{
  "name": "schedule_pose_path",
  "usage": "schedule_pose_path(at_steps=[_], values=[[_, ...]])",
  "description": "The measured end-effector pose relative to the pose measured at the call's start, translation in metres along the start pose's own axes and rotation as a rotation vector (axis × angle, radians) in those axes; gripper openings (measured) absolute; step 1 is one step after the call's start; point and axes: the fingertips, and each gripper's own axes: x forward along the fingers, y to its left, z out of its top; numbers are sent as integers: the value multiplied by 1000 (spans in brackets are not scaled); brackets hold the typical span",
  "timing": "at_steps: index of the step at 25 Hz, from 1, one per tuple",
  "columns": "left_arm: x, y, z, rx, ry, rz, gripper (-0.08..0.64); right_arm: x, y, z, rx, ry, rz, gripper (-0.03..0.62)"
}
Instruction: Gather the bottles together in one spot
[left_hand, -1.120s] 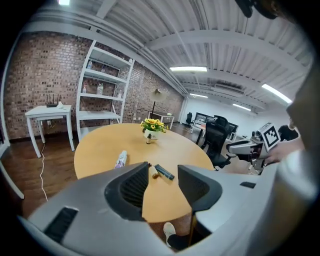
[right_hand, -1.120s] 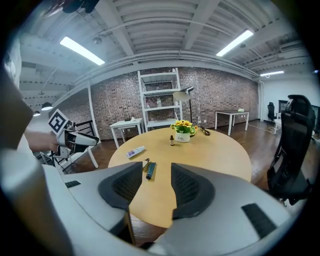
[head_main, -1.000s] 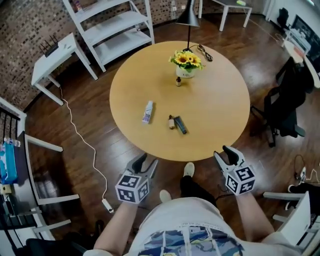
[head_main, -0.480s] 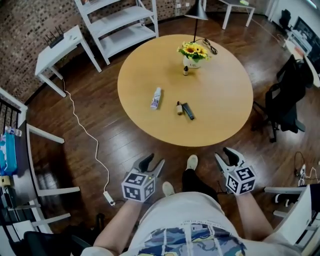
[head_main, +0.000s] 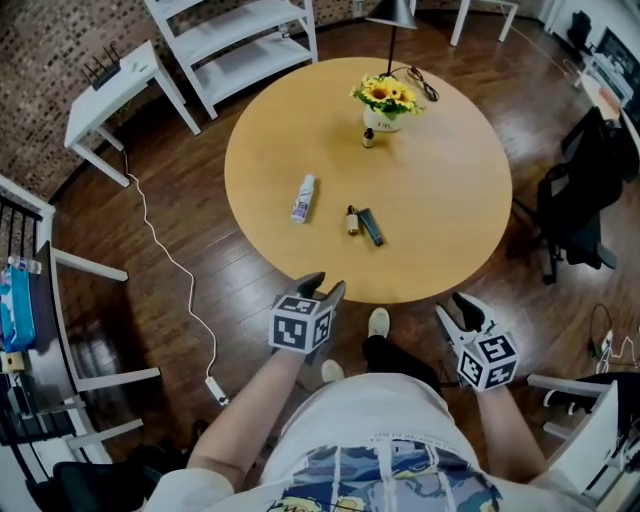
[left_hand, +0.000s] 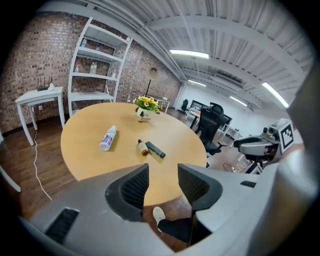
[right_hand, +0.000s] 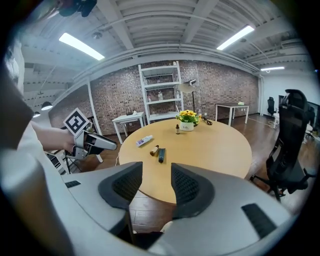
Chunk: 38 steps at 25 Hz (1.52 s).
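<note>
Bottles on the table (head_main: 450, 200): white bottle (head_main: 303, 198) on its side; brown bottle (head_main: 352, 220) just beside dark bottle (head_main: 371, 227), both lying; upright bottle (head_main: 368, 138) before the flowers (head_main: 384, 96). My left gripper (head_main: 325, 288) hovered at the near edge and my right gripper (head_main: 452, 306) short of it, both with jaws apart and empty.

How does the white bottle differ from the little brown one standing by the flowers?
The white bottle lies on its side; the brown bottle stands upright. The white bottle is pale and longer; the brown bottle is dark and shorter. The white bottle lies apart, leftward; the brown bottle stands just in front of the flower vase. Both rest on the round table.
</note>
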Motion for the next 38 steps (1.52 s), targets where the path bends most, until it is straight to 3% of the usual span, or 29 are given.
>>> schedule_pose_path(at_steps=[6, 10, 16, 21, 29, 34, 38], values=[[84, 14, 49, -1, 79, 28, 183, 34, -49, 20, 10, 26, 58, 206], [106, 27, 76, -41, 90, 68, 183, 61, -61, 29, 3, 54, 128, 206], [88, 49, 104, -82, 55, 127, 183, 137, -21, 39, -78, 105, 304, 206], [71, 68, 93, -102, 68, 121, 183, 194, 22, 49, -109, 136, 349, 206], [54, 89, 72, -57, 123, -9, 183, 236, 54, 49, -106, 175, 249, 206], [107, 86, 57, 4, 221, -138, 183, 201, 48, 38, -53, 165, 104, 206], [166, 96, 55, 31, 298, -135, 183, 157, 38, 39, 20, 137, -51, 206]])
